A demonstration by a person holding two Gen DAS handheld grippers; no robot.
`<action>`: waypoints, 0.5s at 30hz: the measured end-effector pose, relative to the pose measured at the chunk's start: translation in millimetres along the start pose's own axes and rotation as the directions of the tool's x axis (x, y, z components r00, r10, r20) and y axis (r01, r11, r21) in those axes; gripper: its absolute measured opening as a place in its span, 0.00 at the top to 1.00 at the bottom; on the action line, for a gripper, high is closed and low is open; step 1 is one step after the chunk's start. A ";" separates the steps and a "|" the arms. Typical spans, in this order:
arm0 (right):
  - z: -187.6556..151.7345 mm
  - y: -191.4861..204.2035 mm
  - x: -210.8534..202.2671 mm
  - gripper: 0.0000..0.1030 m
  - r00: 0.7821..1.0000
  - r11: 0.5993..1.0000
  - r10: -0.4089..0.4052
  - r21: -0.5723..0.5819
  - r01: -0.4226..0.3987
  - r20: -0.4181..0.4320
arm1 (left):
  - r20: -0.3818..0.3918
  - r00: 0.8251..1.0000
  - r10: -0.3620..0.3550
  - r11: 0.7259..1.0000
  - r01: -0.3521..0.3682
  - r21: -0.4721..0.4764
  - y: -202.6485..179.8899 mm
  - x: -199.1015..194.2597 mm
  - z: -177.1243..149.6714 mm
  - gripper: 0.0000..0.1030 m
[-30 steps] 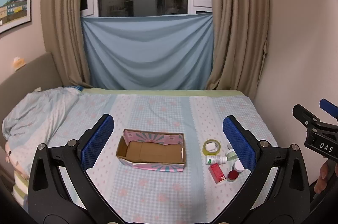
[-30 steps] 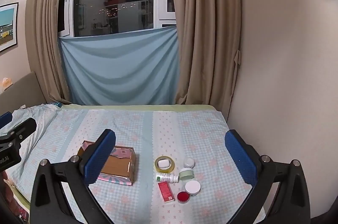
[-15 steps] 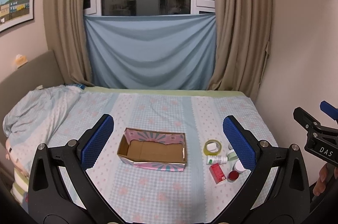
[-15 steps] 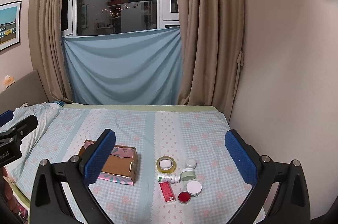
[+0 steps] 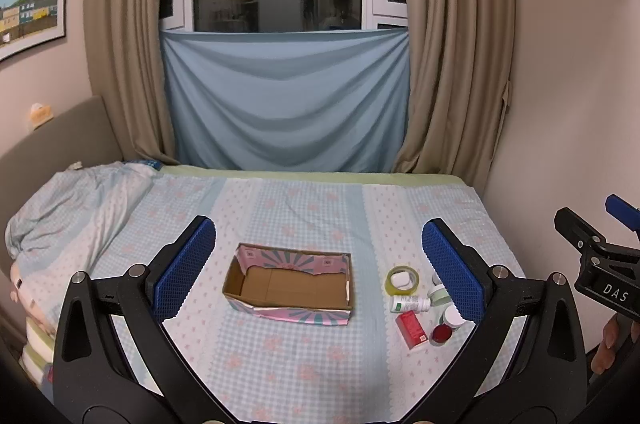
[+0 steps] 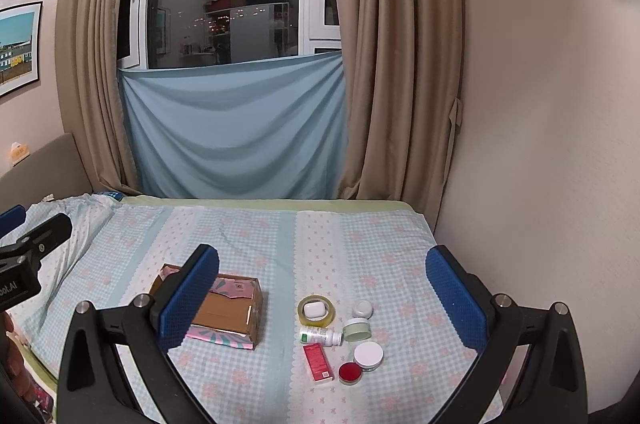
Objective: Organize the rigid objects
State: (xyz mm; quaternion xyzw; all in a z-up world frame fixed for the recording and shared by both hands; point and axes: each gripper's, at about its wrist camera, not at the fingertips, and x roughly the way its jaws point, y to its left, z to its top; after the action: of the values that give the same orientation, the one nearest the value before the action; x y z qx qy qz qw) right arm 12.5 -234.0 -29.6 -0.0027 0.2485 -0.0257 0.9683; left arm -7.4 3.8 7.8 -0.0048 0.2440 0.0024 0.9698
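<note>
An open cardboard box (image 5: 289,286) (image 6: 224,308) with pink patterned sides sits empty on the bed. To its right lies a cluster: a yellow tape roll (image 5: 402,279) (image 6: 316,310) with a white case inside, a lying white bottle (image 5: 410,303) (image 6: 321,336), a red box (image 5: 411,329) (image 6: 317,362), a red lid (image 6: 350,372), a white-lidded jar (image 6: 368,355), a green jar (image 6: 357,329) and a small white cap (image 6: 362,309). My left gripper (image 5: 320,264) is open above the box. My right gripper (image 6: 322,296) is open above the cluster. Neither holds anything.
The bed's checked sheet (image 5: 304,208) runs to a blue cloth and curtains (image 5: 288,104) at the far end. A bunched duvet (image 5: 68,208) lies at the left. A bare wall (image 6: 540,144) borders the bed on the right. The other gripper's body shows at each view's edge.
Both views have shifted slightly; the box and cluster sit a little lower and nearer. Both grippers stay open and nothing on the bed has moved.
</note>
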 end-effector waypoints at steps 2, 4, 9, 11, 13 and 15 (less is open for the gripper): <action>-1.0 -0.2 0.4 0.00 1.000 1.000 -0.001 0.000 0.001 0.001 | 0.000 1.000 0.000 1.000 0.000 -0.001 -0.4 0.0 0.3 0.01; -1.1 0.1 0.3 0.00 1.000 1.000 -0.002 -0.001 0.002 0.001 | 0.000 1.000 -0.001 1.000 0.001 0.000 -0.2 -0.1 0.3 0.01; -2.5 -0.9 0.9 0.00 1.000 1.000 0.000 0.004 0.000 0.001 | 0.002 1.000 -0.002 1.000 0.001 0.000 -0.1 -0.3 0.1 0.01; -2.6 -1.0 0.6 0.00 1.000 1.000 0.000 0.004 0.000 0.001 | 0.003 1.000 -0.002 1.000 0.002 0.002 -1.2 -0.3 0.0 0.01; -2.6 -0.7 0.5 0.00 1.000 1.000 0.000 0.004 0.000 0.002 | 0.005 1.000 -0.005 1.000 0.005 0.003 -1.9 -0.4 -0.5 0.01; -3.0 -0.7 0.5 0.00 1.000 1.000 0.000 0.004 0.000 0.002 | 0.005 1.000 -0.005 1.000 0.005 0.005 -2.6 -0.2 -0.9 0.01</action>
State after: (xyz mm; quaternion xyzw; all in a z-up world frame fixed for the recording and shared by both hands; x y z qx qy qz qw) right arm 11.4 -234.7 -32.5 -0.0010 0.2473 -0.0262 0.9686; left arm -7.9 1.3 7.1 -0.0032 0.2414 -0.0004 0.9704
